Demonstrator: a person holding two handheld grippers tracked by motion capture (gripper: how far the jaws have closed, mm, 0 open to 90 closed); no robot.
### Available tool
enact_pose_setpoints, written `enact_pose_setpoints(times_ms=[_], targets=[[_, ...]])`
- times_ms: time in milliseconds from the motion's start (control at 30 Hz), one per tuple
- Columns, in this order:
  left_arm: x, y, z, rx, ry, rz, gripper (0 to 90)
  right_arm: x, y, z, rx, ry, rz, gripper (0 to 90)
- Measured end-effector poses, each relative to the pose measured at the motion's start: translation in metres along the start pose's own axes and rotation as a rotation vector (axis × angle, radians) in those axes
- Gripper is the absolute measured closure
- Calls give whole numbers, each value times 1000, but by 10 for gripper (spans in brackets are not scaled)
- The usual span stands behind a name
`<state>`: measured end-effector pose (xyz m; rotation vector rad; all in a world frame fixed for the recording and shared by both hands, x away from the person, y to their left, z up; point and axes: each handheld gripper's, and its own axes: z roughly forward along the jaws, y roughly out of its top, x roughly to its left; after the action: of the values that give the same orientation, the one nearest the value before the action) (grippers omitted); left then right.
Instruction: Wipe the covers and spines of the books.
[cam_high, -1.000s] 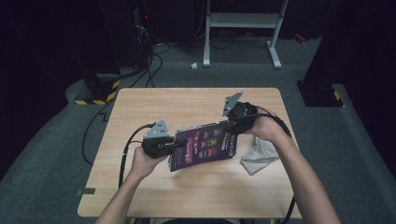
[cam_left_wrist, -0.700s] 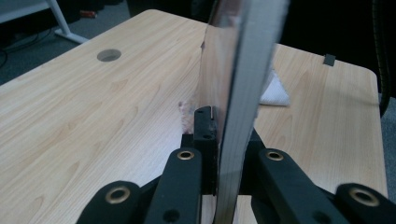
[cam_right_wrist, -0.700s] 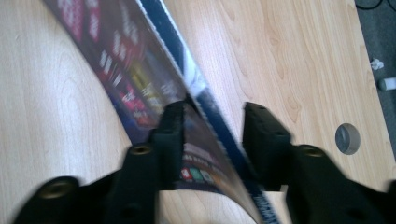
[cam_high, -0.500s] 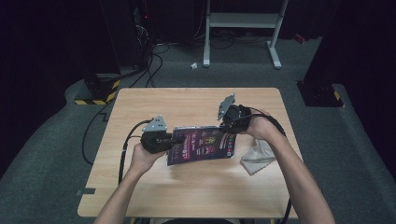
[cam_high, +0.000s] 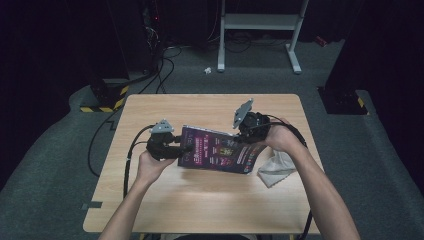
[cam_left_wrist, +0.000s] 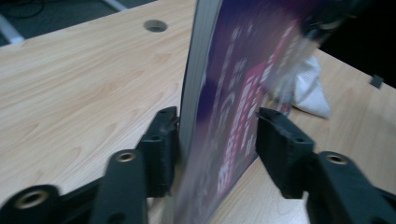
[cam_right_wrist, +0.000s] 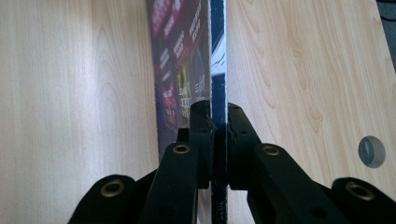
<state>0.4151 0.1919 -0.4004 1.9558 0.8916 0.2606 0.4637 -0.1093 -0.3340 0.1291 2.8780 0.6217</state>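
Your right gripper (cam_right_wrist: 215, 116) jaws clamp the booklet (cam_high: 220, 150) edge, while your left gripper (cam_left_wrist: 215, 135) jaws have just opened, booklet loose between them.

One booklet (cam_high: 220, 150), one cloth (cam_high: 275, 169), two hand-held grippers.

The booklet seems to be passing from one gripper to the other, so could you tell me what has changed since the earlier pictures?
The right gripper has just been closing its jaws and now clamps the booklet by its edge. The left gripper has just been opening; its jaws stand apart with the booklet loose between them. The booklet has tipped nearer level. The grey cloth and the table stayed put.
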Motion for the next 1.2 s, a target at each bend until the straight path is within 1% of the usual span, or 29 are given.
enact_pose_setpoints(times_ms=[33, 67, 100, 133, 200, 233, 300, 333, 367, 400, 433, 500, 600, 667, 733, 800, 833, 867, 933, 1033, 1167, 1200], targets=[[2, -1, -1, 1, 7, -8, 456, 0, 0, -1, -6, 1, 3, 834], [3, -2, -2, 0, 22, -26, 443, 0, -1, -2, -9, 1, 8, 834], [5, -3, -4, 5, 30, -28, 431, -1, -2, -3, -9, 4, 20, 834], [8, -6, -6, 8, 42, -47, 425, -1, -2, -3, -8, 5, 30, 835], [11, -9, -8, 10, 63, -63, 401, -3, -5, -5, -4, 8, 72, 835], [13, -12, -9, 12, 77, -76, 398, -4, -6, -6, -3, 7, 82, 835], [16, -16, -10, 15, 90, -99, 385, -6, -8, -7, -2, 0, 111, 835], [18, -18, -10, 22, 105, -108, 382, -7, -9, -7, -4, -2, 118, 835], [19, -21, -10, 33, 122, -115, 382, -8, -11, -8, -5, -2, 140, 835], [20, -24, -9, 39, 129, -122, 382, -9, -12, -9, -6, -4, 158, 835], [20, -27, -8, 49, 145, -122, 378, -10, -13, -10, -6, -6, 171, 835], [21, -31, -6, 71, 162, -126, 378, -11, -15, -11, -10, -8, 194, 835], [22, -37, -3, 86, 182, -136, 378, -13, -17, -14, -20, -12, 230, 835], [23, -42, 0, 99, 201, -141, 377, -13, -17, -16, -27, -14, 242, 835], [23, -48, 3, 124, 236, -133, 378, -14, -17, -17, -32, -14, 267, 835], [25, -54, 6, 159, 273, -136, 381, -15, -17, -19, -37, -19, 293, 835], [26, -57, 8, 176, 289, -134, 385, -16, -18, -19, -44, -21, 303, 835], [28, -61, 10, 183, 297, -137, 388, -15, -18, -20, -48, -21, 325, 835], [31, -67, 12, 191, 309, -150, 387, -17, -19, -21, -59, -24, 343, 835], [36, -77, 13, 188, 320, -180, 388, -18, -20, -24, -75, -27, 385, 835], [42, -90, 14, 195, 357, -206, 382, -19, -23, -29, -93, -31, 432, 835], [44, -94, 14, 195, 372, -215, 380, -19, -24, -30, -97, -29, 441, 835]])
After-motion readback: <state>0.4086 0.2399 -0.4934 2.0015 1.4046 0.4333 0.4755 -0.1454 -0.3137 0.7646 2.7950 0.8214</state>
